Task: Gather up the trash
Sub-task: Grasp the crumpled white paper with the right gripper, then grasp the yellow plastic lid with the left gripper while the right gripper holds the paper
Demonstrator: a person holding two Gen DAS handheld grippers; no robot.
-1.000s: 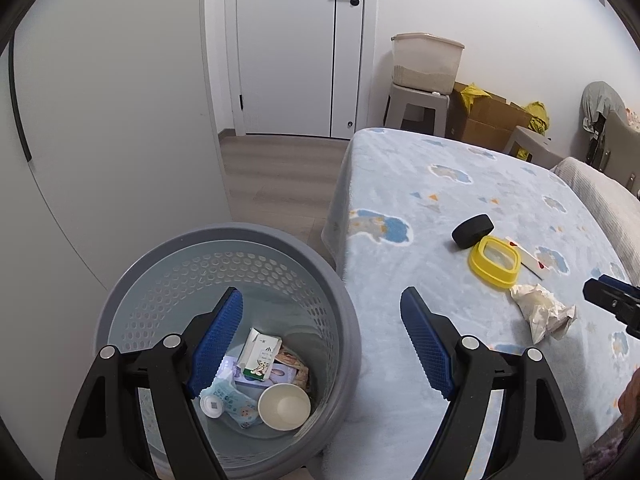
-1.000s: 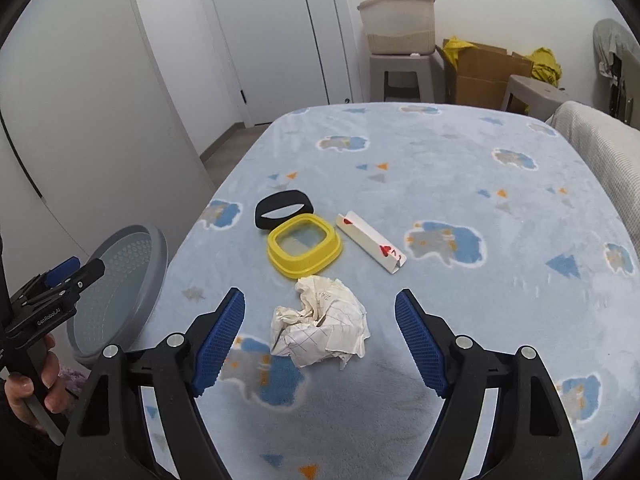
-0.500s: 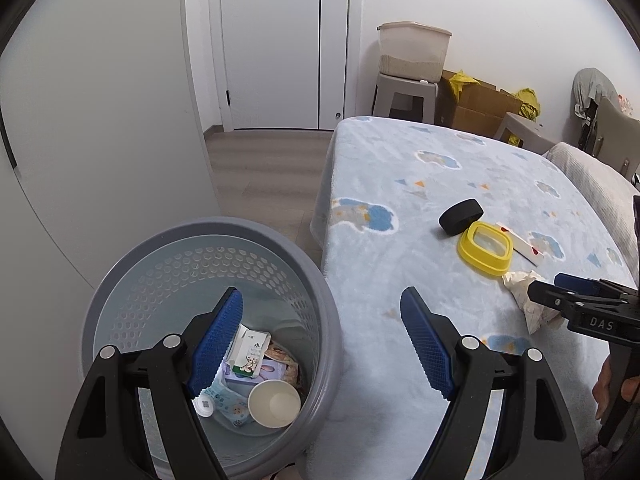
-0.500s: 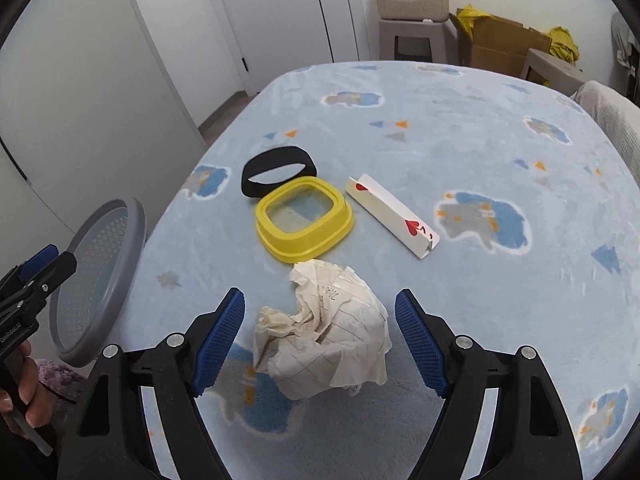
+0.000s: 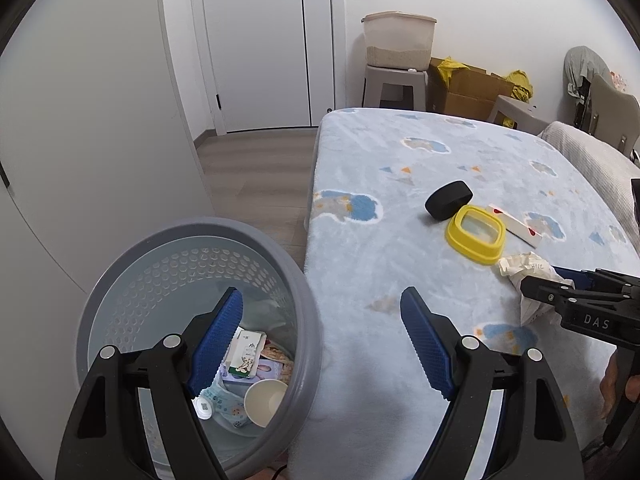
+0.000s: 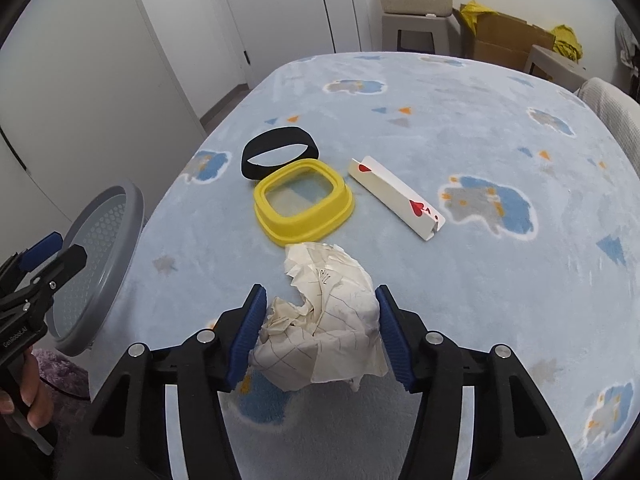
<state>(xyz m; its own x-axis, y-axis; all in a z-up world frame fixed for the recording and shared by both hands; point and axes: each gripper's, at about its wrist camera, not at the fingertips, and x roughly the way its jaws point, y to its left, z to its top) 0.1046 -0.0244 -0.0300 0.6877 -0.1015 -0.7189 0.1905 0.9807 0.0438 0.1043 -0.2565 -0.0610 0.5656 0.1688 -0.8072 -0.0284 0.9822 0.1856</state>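
A crumpled sheet of lined paper [image 6: 332,312] lies on the blue blanket-covered table [image 6: 440,120]. My right gripper [image 6: 320,294] straddles it, its jaws closing, with both blue pads against the sides of the wad. In the left wrist view the same paper [image 5: 520,266] shows at the right with the right gripper [image 5: 560,292] on it. My left gripper [image 5: 320,300] hangs open and holds nothing, above the gap between the grey perforated bin [image 5: 192,228] and the table edge. The bin holds a paper cup [image 5: 264,402], a small carton [image 5: 246,354] and wrappers.
A yellow square lid [image 6: 304,204], a black band [image 6: 280,148] and a folded playing card [image 6: 396,200] lie beyond the paper. The bin [image 6: 104,240] stands off the table's left edge. A stool with a tub [image 5: 396,64] and cardboard boxes [image 5: 464,84] stand by the far wall.
My right gripper came down over the crumpled paper and its jaws narrowed onto it. The left gripper drifted slightly by the bin, still open.
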